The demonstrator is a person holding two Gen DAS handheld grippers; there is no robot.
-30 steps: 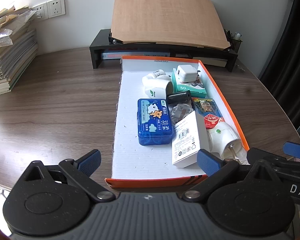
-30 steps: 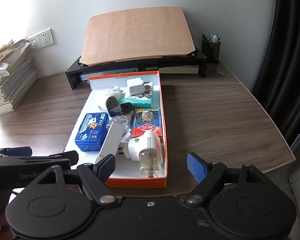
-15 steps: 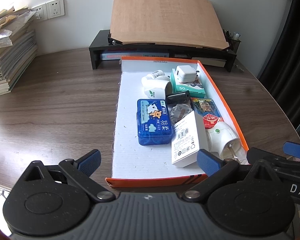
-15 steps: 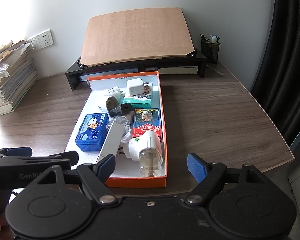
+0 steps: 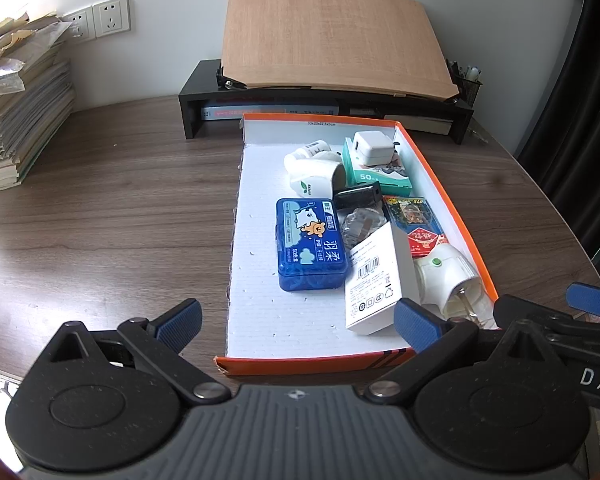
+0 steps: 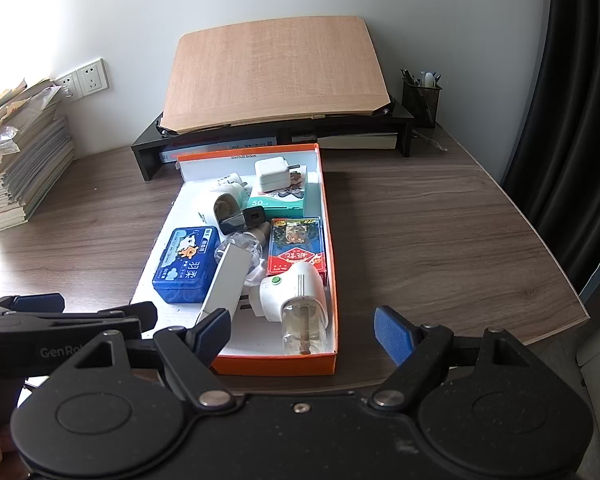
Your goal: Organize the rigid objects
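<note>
1. I see the wooden desk (image 5: 112,208) filling both views, with a stack of books (image 5: 16,120) at its far left and a black monitor stand (image 6: 404,120) against the wall.
2. A tilted wooden board (image 6: 276,72) rests on that stand.
3. The orange-rimmed cardboard box (image 5: 324,356) lies open on the desk, in front of the stand, and it holds all the small rigid items, crowded toward its right half.
4. My left tool (image 5: 296,320) hovers at the box's near edge, its blue pads (image 5: 180,318) wide apart and holding nothing.
5. My right tool (image 6: 302,330) hangs over the near right corner of the box, its pads likewise spread and empty.
6. In the box, the blue plastic case (image 5: 310,244) lies flat near the middle.
7. A white carton (image 5: 376,276) leans just right of it, resting on a clear plastic piece.
8. A white plug-in vaporizer (image 6: 296,300) lies on its side at the near right corner.
9. A red card pack (image 6: 296,250) lies behind it along the right wall.
10. A teal box (image 5: 380,168) at the far right carries a white charger (image 5: 372,146).
11. A small black adapter (image 6: 246,218) lies between the teal box and the blue case.
</note>
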